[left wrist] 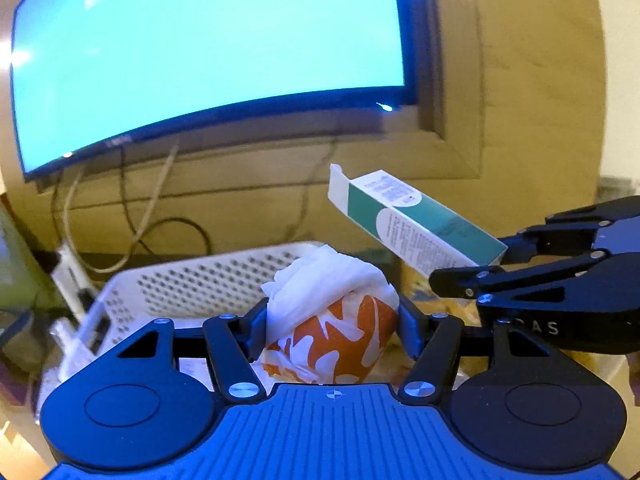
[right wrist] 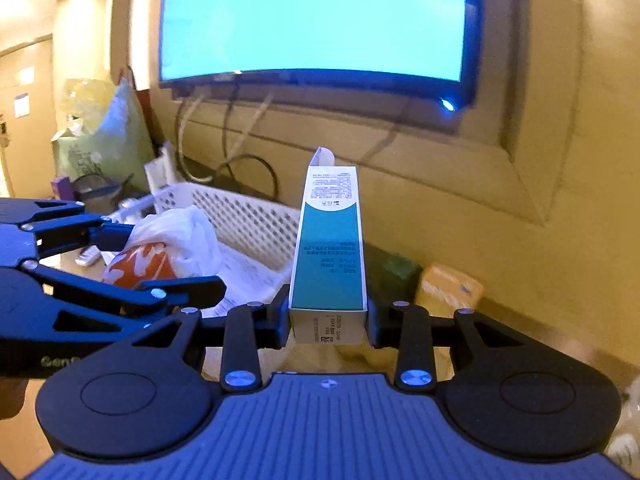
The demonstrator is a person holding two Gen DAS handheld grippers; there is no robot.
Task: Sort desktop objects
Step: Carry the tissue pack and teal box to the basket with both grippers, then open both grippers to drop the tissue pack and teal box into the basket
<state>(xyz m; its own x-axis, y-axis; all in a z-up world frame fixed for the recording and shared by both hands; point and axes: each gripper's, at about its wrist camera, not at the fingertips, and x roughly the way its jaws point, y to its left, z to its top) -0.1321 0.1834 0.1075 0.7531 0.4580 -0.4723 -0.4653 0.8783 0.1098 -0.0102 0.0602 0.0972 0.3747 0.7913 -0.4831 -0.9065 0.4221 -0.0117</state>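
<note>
My left gripper (left wrist: 332, 330) is shut on an orange-and-white paper cup (left wrist: 340, 344) stuffed with crumpled white tissue (left wrist: 332, 276), held in the air above the desk. My right gripper (right wrist: 327, 320) is shut on the near end of a long teal-and-white carton (right wrist: 329, 264), whose open flap points away toward the screen. In the left wrist view the carton (left wrist: 412, 224) hangs at the right, tilted, in the right gripper (left wrist: 486, 260). The right wrist view shows the left gripper (right wrist: 176, 264) with the cup (right wrist: 140, 266) at the left. A white perforated basket (left wrist: 192, 284) lies just behind the cup.
A large lit screen (left wrist: 208, 52) hangs on the wooden wall with cables (left wrist: 160, 232) dangling below it. The basket (right wrist: 256, 220) holds papers. A dark green box (right wrist: 390, 276) and an orange packet (right wrist: 448, 288) lie by the wall. Bags (right wrist: 104, 140) pile at the far left.
</note>
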